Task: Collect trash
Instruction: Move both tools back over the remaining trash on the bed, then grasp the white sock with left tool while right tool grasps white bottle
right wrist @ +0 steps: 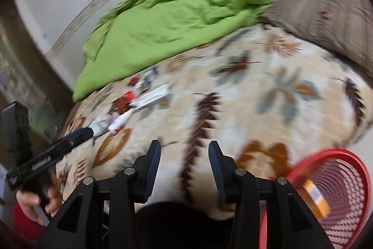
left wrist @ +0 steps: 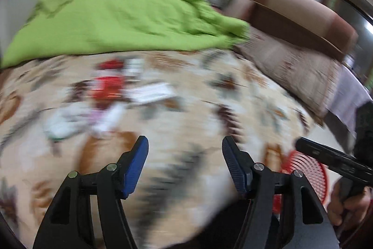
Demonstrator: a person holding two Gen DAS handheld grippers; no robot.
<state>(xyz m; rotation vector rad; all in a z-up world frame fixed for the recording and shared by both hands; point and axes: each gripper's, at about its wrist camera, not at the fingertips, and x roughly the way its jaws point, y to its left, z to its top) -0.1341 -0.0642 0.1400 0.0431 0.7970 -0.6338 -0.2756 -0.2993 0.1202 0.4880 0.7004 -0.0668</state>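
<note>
I judge I'm between pickups: both claws hang spread and empty over the leaf-print bedspread (right wrist: 256, 95). My left gripper (left wrist: 185, 151) faces the scattered wrappers (left wrist: 112, 95), a blurred red-and-white litter lying ahead and to its left, near the green blanket (left wrist: 121, 15). My right gripper (right wrist: 184, 155) sits by the red mesh basket (right wrist: 345, 179), which already holds an orange box (right wrist: 314, 198). Next I'd reach the left claw forward and pinch one wrapper; the blur makes single pieces hard to tell.
</note>
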